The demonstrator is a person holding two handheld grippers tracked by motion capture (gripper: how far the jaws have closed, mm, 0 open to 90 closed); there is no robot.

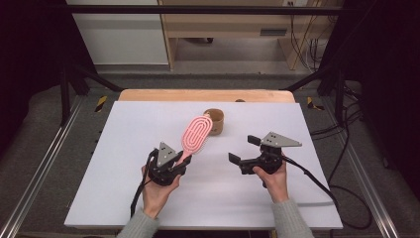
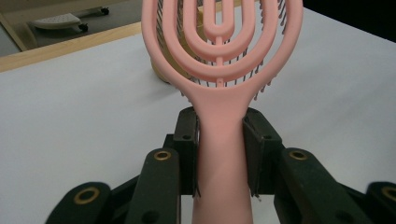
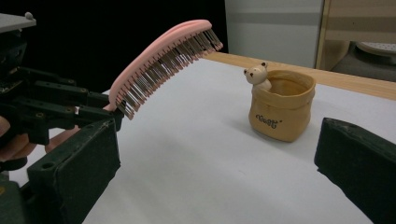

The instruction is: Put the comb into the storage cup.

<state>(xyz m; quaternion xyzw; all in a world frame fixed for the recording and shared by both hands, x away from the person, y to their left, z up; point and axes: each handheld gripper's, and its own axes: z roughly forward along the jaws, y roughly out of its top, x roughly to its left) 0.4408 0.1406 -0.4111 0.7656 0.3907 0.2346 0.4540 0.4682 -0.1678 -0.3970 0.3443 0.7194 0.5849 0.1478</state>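
Note:
My left gripper [image 1: 182, 161] [image 2: 220, 154] is shut on the handle of a pink hairbrush [image 1: 195, 133] [image 2: 219, 56] [image 3: 161, 56]. The brush slants up and away from the jaws, bristles facing down, its head lifted above the white table. Just beyond the brush head stands a small tan pot [image 1: 216, 122] [image 3: 281, 105] with a little bear figure on its rim; in the left gripper view the pot [image 2: 161, 72] peeks out behind the brush. My right gripper [image 1: 243, 149] [image 3: 219, 168] is open to the right of the brush, jaws spread wide with nothing between them, aimed toward the pot.
The white table sheet [image 1: 148, 124] lies over a wooden board whose far edge [image 1: 208, 95] shows behind it. Dark frame posts and loose cables [image 1: 346, 129] flank the table. A wooden cabinet [image 1: 237, 25] stands on the floor beyond.

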